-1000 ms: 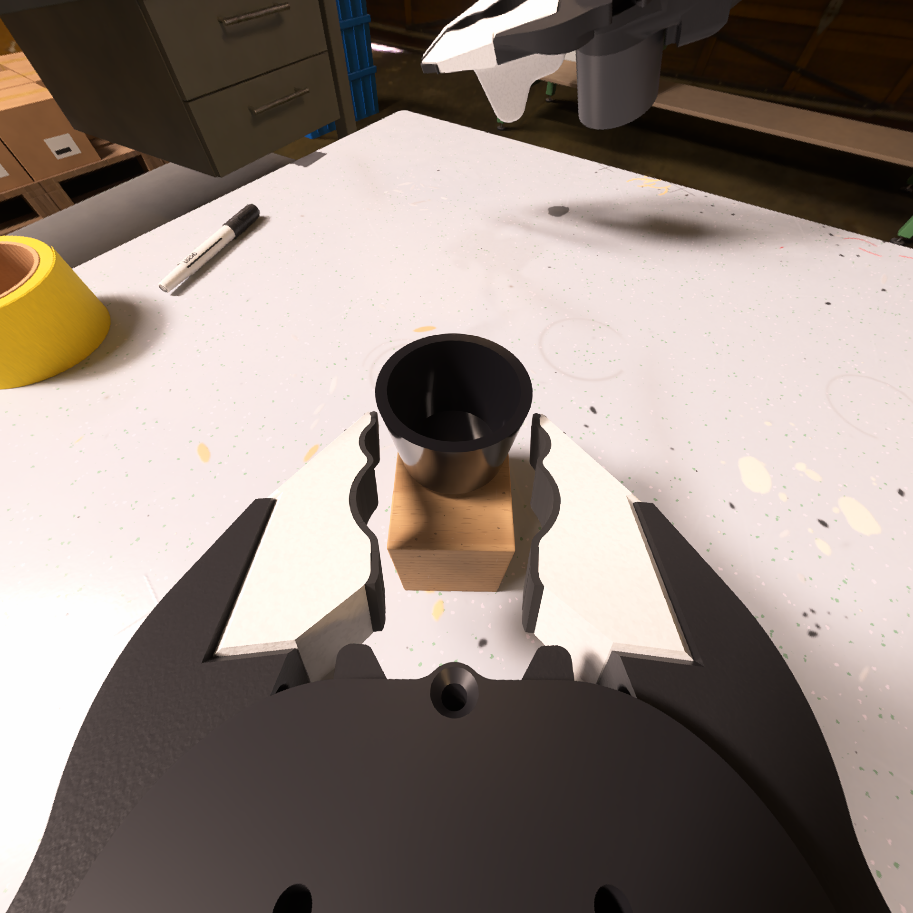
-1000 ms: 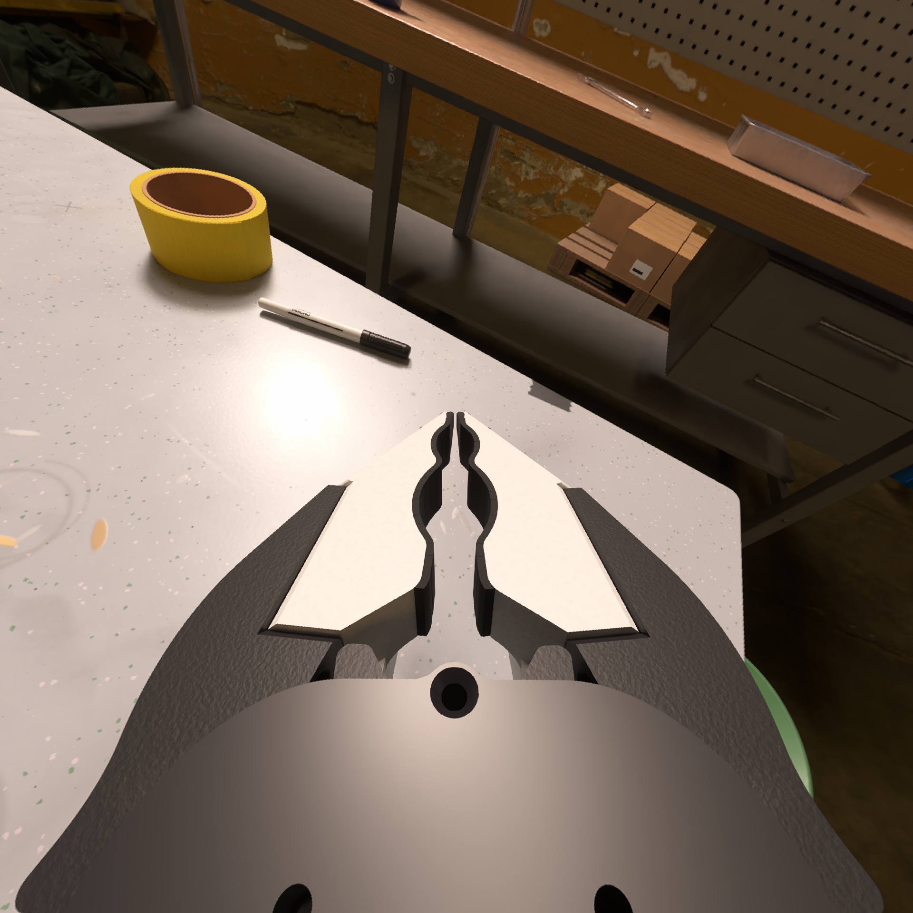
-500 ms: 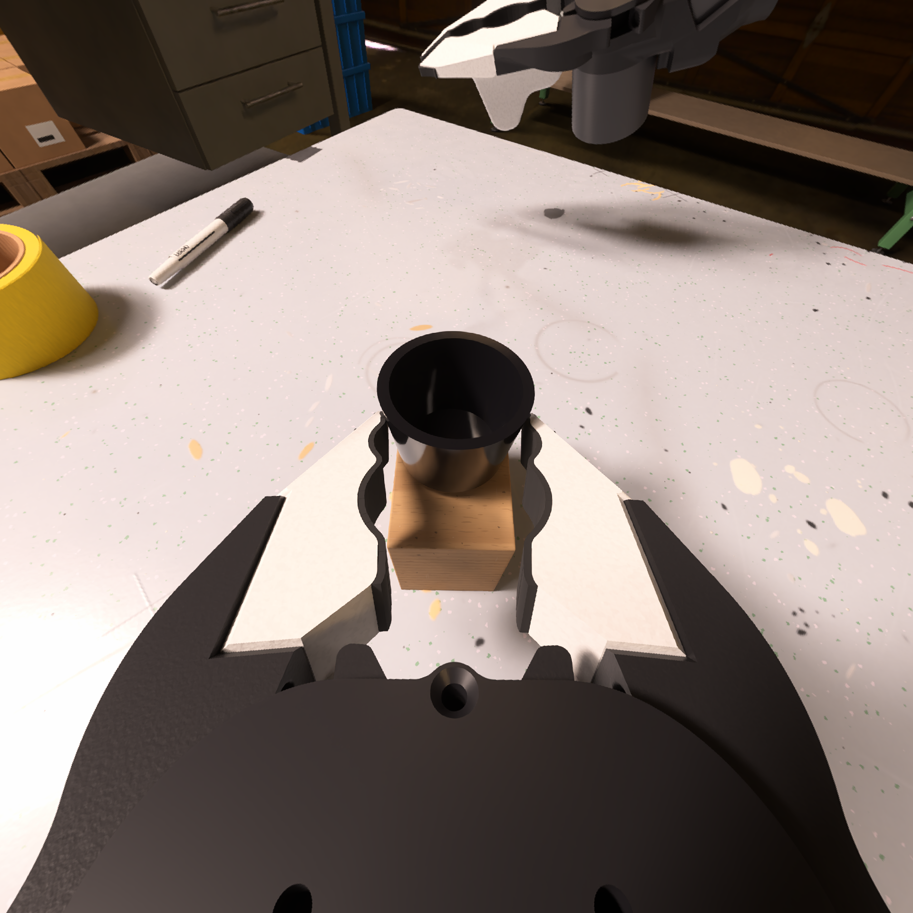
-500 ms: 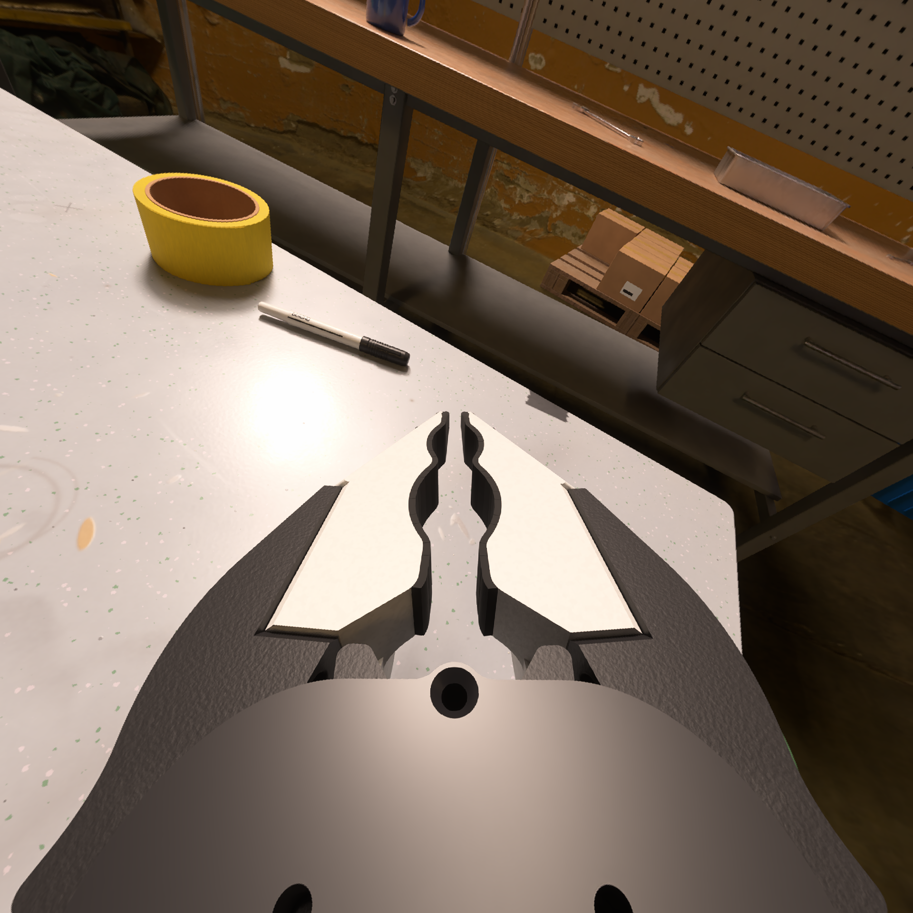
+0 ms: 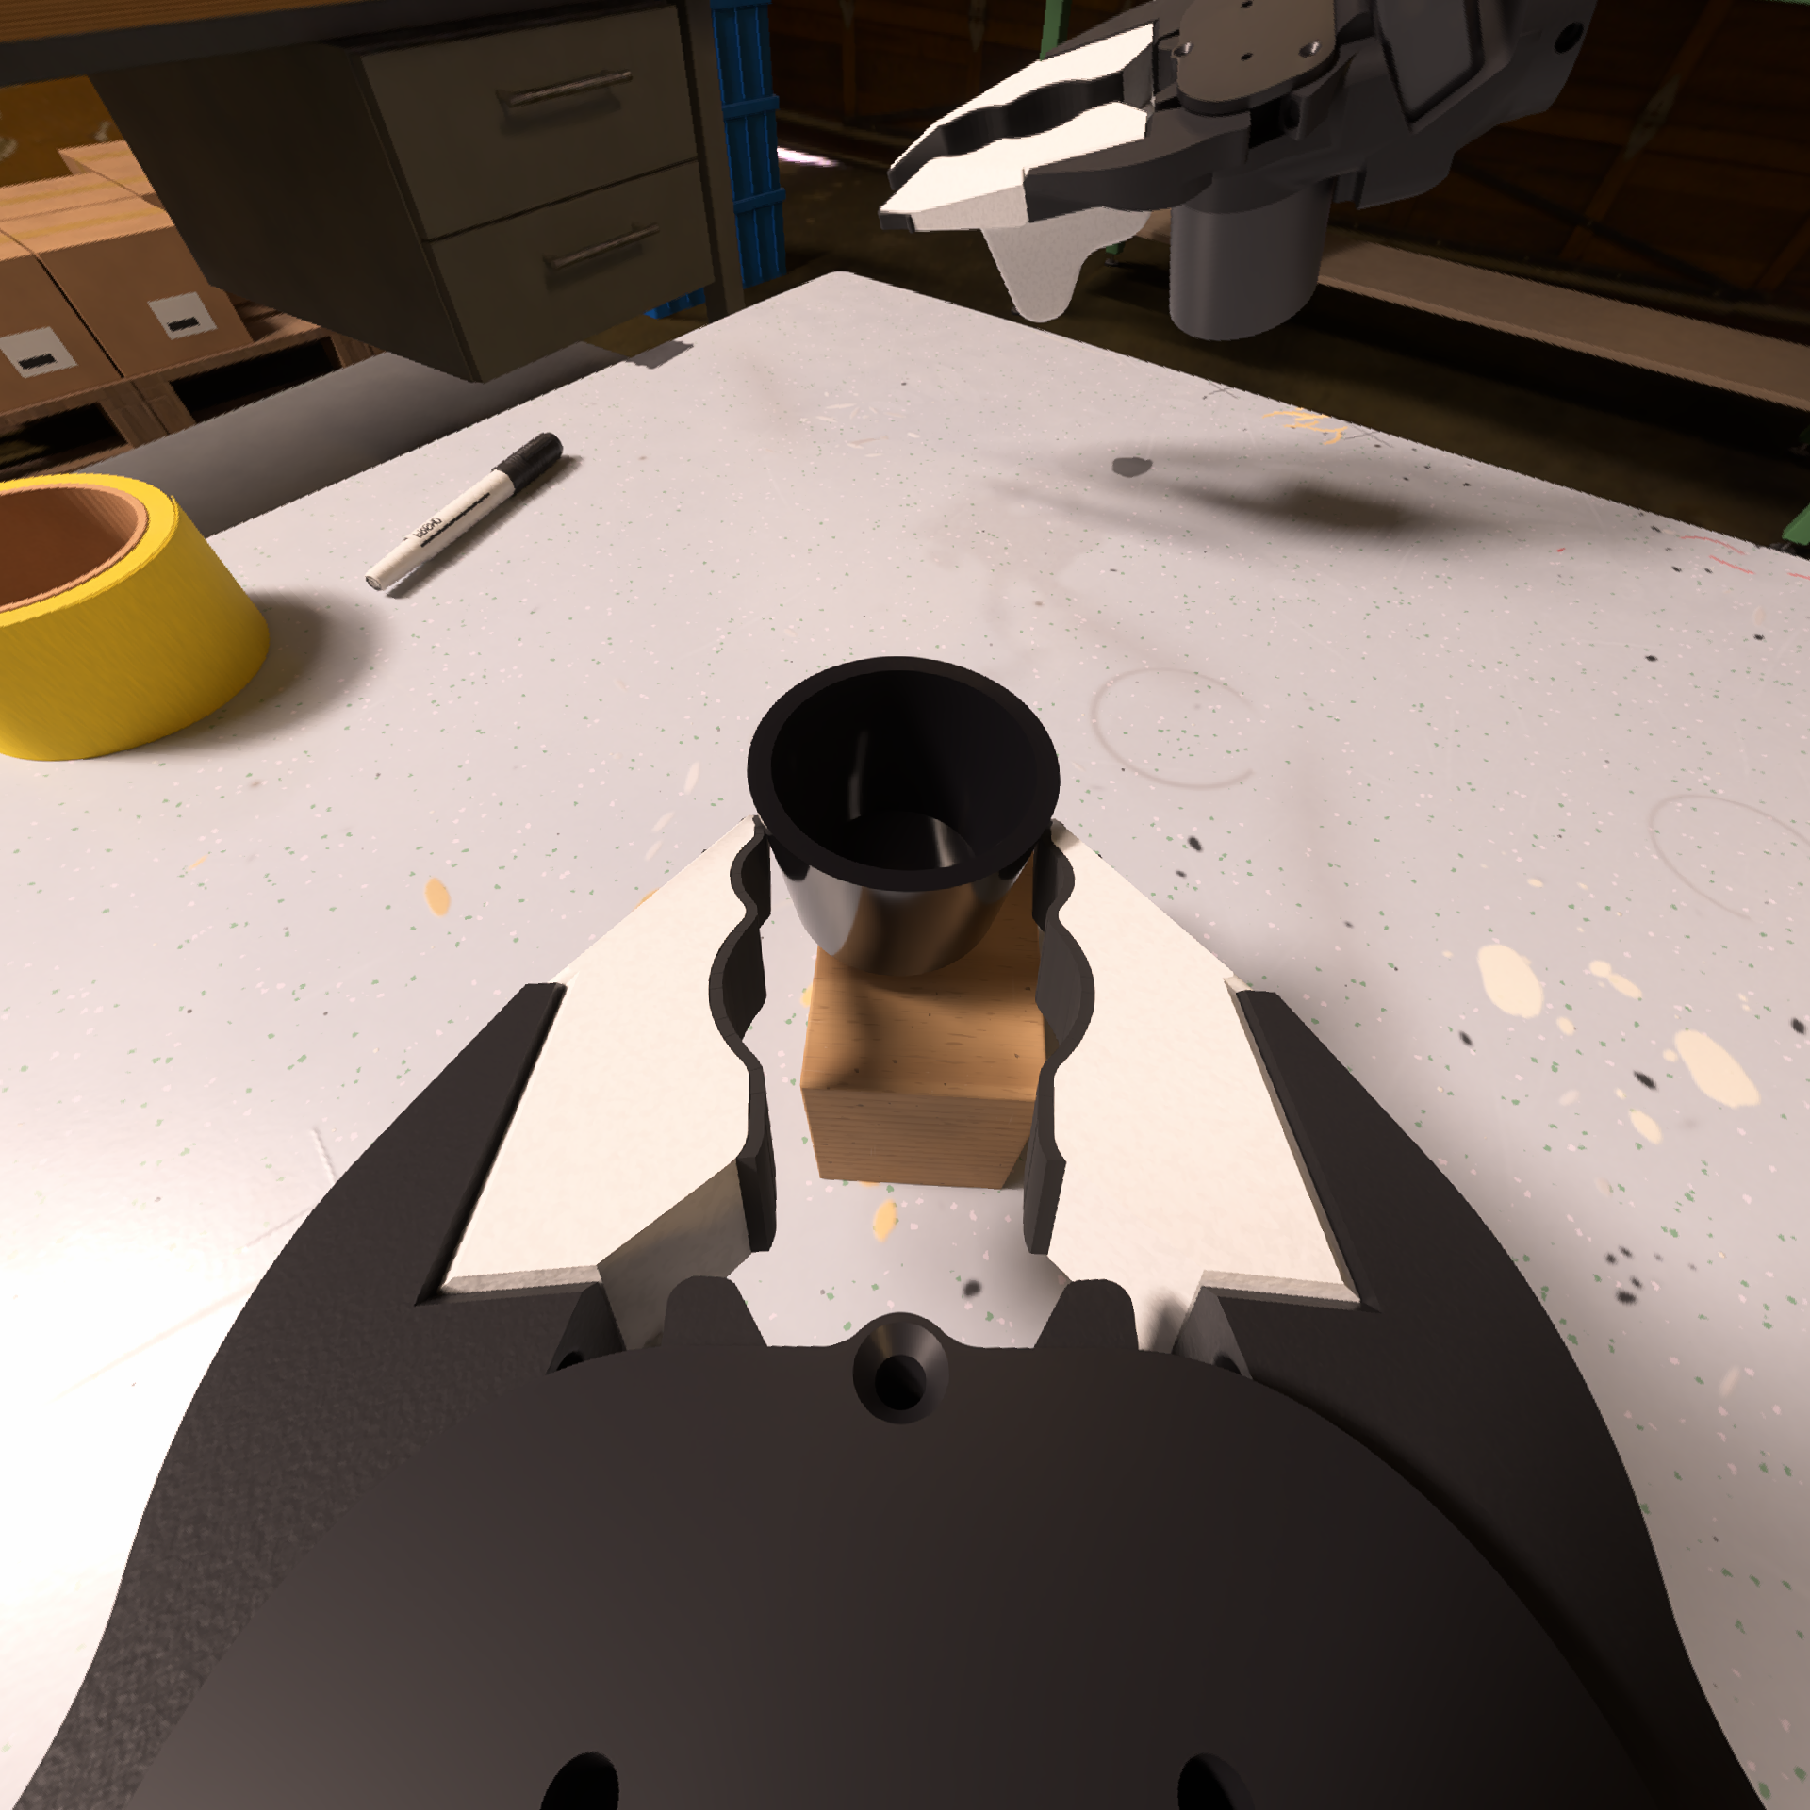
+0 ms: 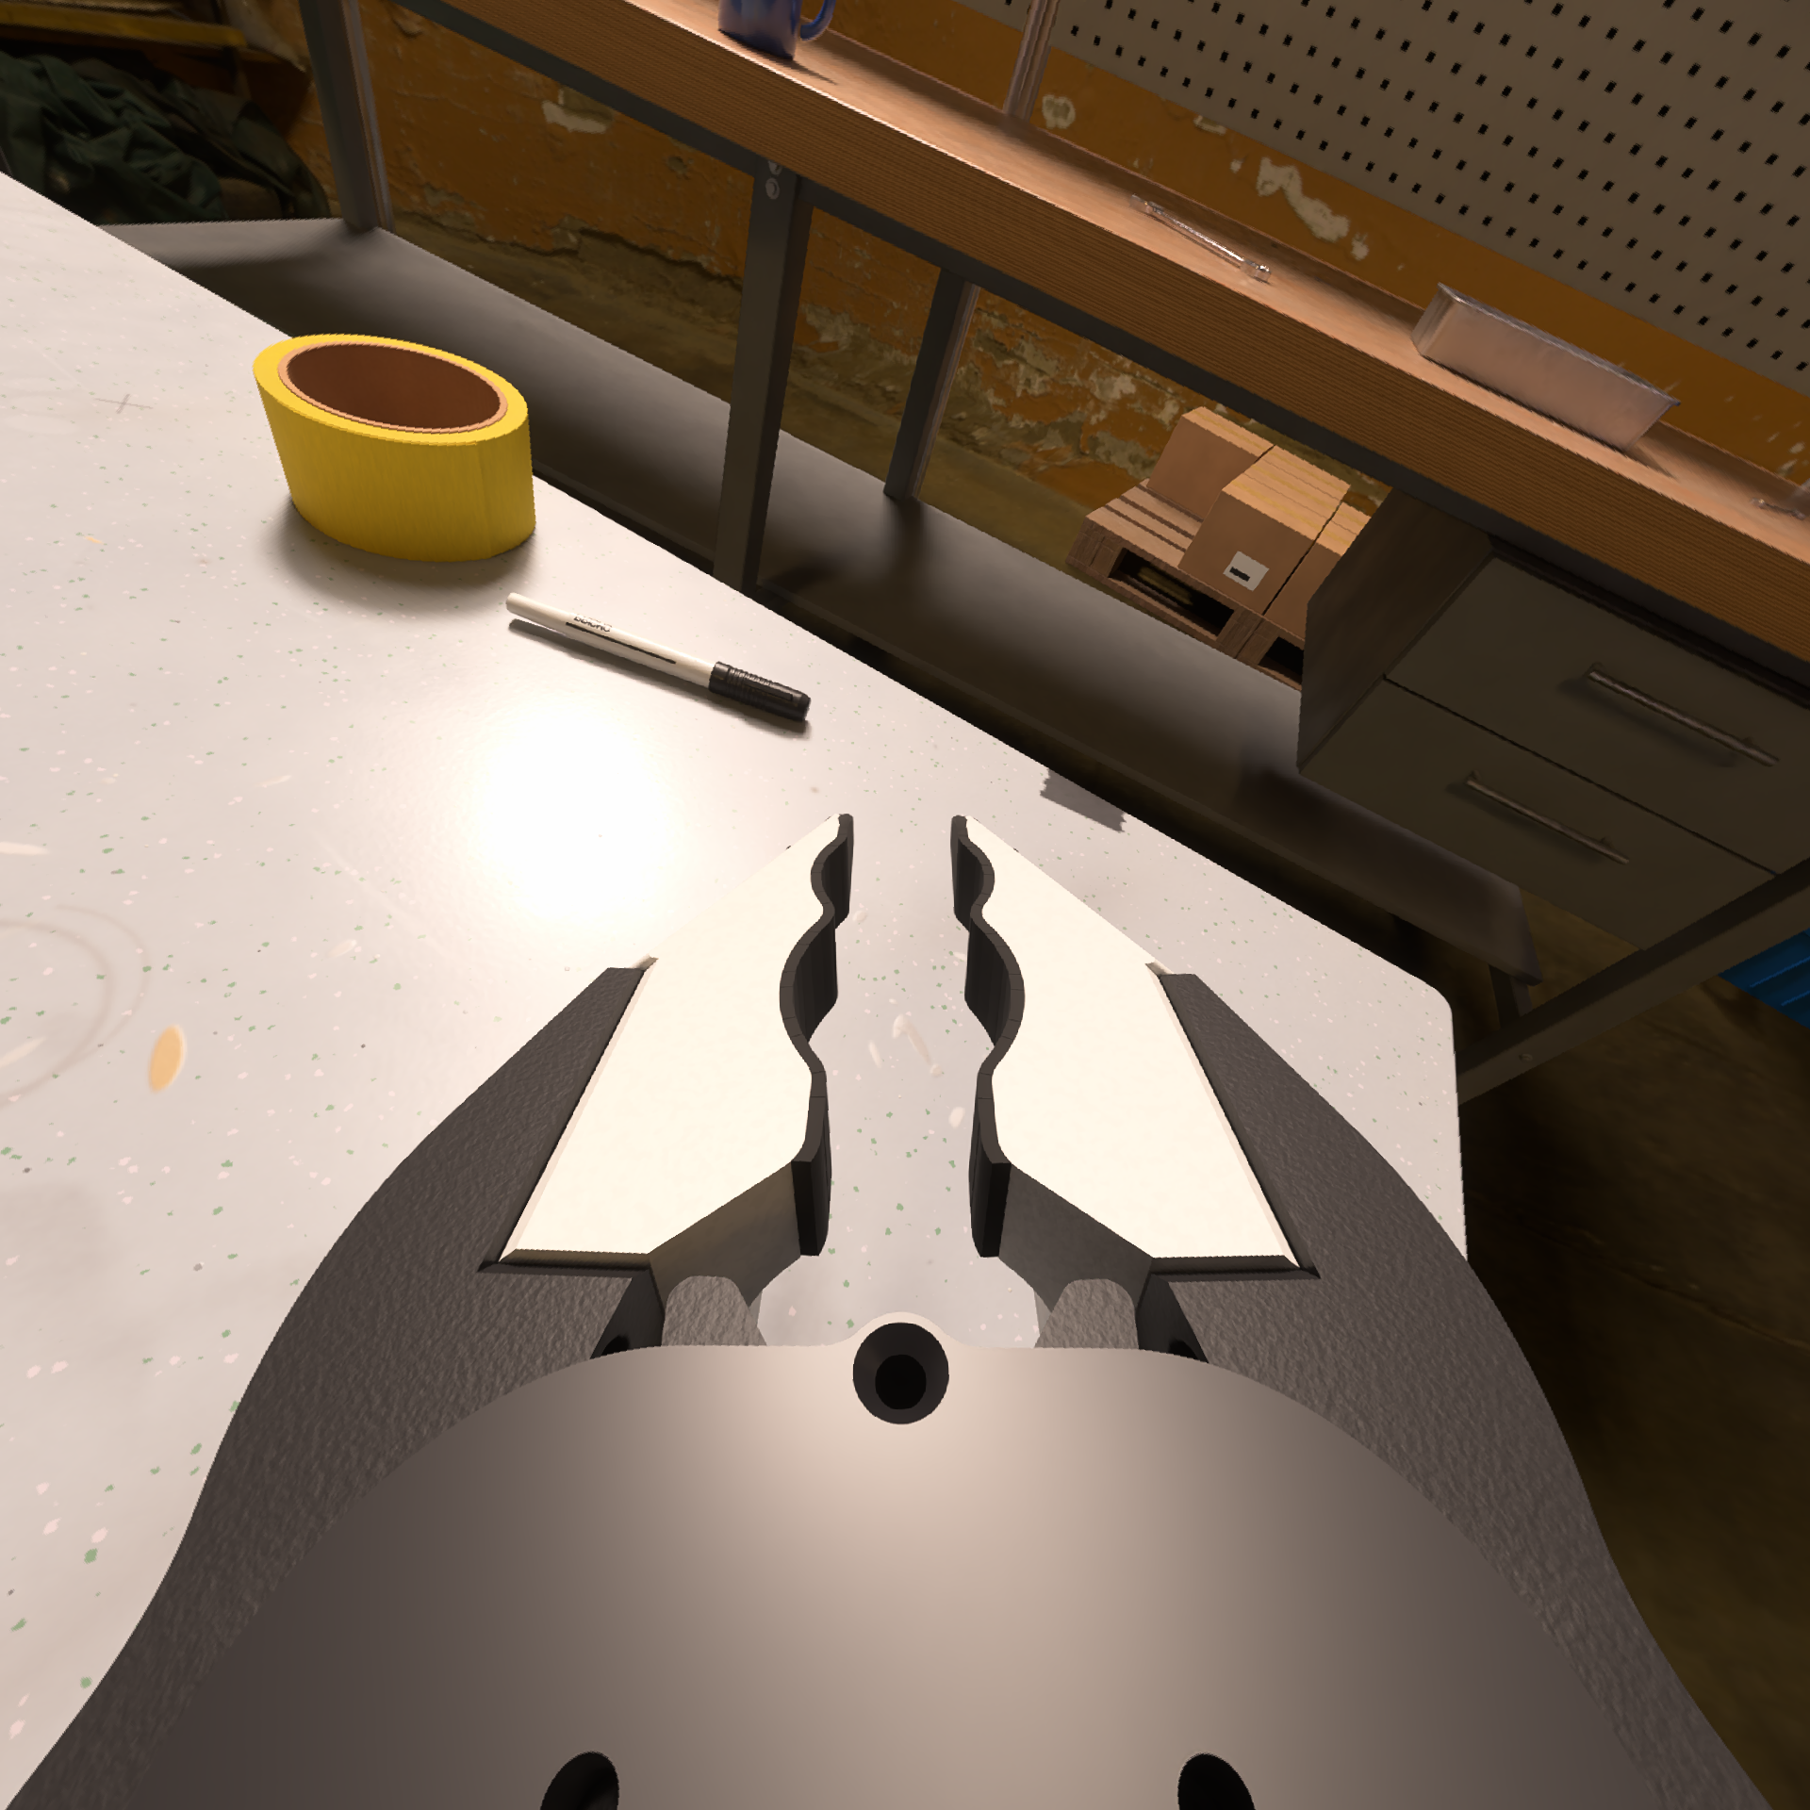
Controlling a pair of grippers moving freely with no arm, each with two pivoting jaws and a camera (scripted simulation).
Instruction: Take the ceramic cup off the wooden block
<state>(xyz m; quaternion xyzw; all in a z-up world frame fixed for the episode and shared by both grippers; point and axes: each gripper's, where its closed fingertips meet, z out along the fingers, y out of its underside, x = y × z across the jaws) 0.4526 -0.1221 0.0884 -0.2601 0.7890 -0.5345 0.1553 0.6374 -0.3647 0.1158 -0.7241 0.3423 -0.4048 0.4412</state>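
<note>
A glossy black ceramic cup sits on a light wooden block on the speckled white table. My left gripper is shut on the cup, with both fingertips pressed against its sides just under the rim. The cup leans slightly toward the camera, its base at the block's top. The block lies between the fingers, lower down. My right gripper is empty, its fingers a small gap apart, over the table's far corner. It also shows in the left wrist view, hovering high at the back.
A yellow tape roll and a white marker with a black cap lie at the left; both also show in the right wrist view. A grey drawer cabinet stands beyond the table edge.
My left fingers have closed from beside the cup onto its sides, and the cup now leans a little. My right gripper's fingers have parted from nearly shut.
</note>
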